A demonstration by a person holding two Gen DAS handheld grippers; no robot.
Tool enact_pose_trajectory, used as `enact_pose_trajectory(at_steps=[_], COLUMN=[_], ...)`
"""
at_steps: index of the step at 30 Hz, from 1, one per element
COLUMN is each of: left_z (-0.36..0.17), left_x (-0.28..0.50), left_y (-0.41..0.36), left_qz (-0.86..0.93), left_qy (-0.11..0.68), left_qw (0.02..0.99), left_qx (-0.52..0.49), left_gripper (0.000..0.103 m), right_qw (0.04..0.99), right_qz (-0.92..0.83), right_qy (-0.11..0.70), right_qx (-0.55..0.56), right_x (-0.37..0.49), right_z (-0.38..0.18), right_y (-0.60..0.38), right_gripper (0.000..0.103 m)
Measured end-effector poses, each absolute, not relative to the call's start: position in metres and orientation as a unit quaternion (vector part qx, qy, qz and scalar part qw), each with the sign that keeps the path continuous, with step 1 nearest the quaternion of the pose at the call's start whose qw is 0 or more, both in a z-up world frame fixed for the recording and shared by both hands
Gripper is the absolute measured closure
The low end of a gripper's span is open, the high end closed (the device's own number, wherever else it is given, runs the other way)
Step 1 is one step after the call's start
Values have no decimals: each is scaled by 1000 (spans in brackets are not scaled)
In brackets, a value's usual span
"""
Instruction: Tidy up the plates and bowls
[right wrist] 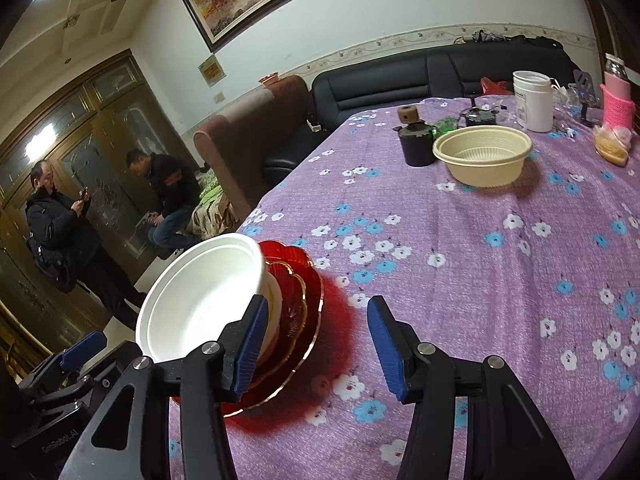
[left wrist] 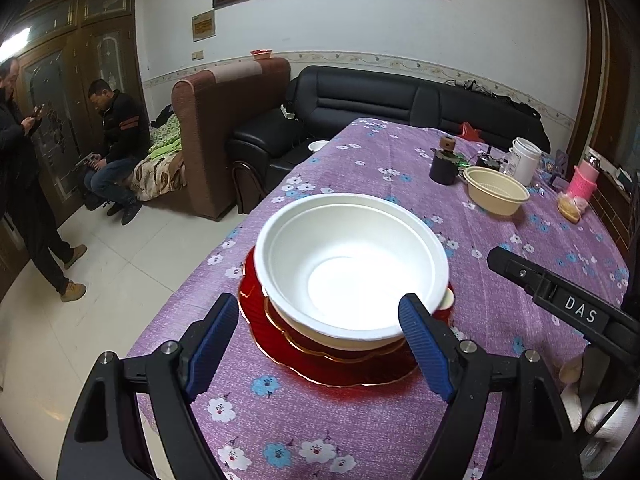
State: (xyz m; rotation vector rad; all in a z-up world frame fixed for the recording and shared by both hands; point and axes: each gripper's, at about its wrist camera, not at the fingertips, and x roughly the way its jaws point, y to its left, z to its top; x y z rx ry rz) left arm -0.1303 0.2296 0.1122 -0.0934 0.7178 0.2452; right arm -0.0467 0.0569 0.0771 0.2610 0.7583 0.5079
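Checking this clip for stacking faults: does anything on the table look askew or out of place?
The white bowl sits tilted on the stack over the red plates, its rim visibly slanted. The beige bowl stands apart, far across the table, not yet stacked.

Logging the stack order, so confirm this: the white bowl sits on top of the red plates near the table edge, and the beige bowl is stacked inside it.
Wrong on the beige bowl: the right wrist view shows it standing alone, farther back, beside the dark pot. The white bowl does top the red plates.
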Motion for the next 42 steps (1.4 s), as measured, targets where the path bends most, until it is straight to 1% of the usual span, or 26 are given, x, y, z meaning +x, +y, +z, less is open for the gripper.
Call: enact_pose_trajectory(at_steps=[15,19,24,27,30,33,40,42], left_z=[108,105,125,153,187,223,319,351], left_x=[-136,-133,-150,-164,-179,-194,-211,-210], left_y=[202,193,182,184,184,180,198,203], left_qz=[86,23,-67,-84,-89,-86,-84,-68], left_qy=[367,408,395,364,332,308,272,258], left_qw=[926,910,910,920,933,946,958,963], left_qx=[-34,-63,-106,-124,-107,-61,-39,-28], left_gripper=[21,20,20,20,20,20,20,18], right_qw=[893,894,898,909,923,939,962,969], right_qz=[235,235,241,236,226,201,138,116], right_qy=[357,354,336,310,273,237,197,184], right_qx=[139,144,152,149,148,145,125,118], right_x=[-69,-80,-102,-121,-143,-165,-190,-192], right_z=[79,84,106,134,173,218,342,383], right_y=[28,21,7,-6,-26,-50,-103,-117], right_gripper=[44,44,44,44,44,34,34,34])
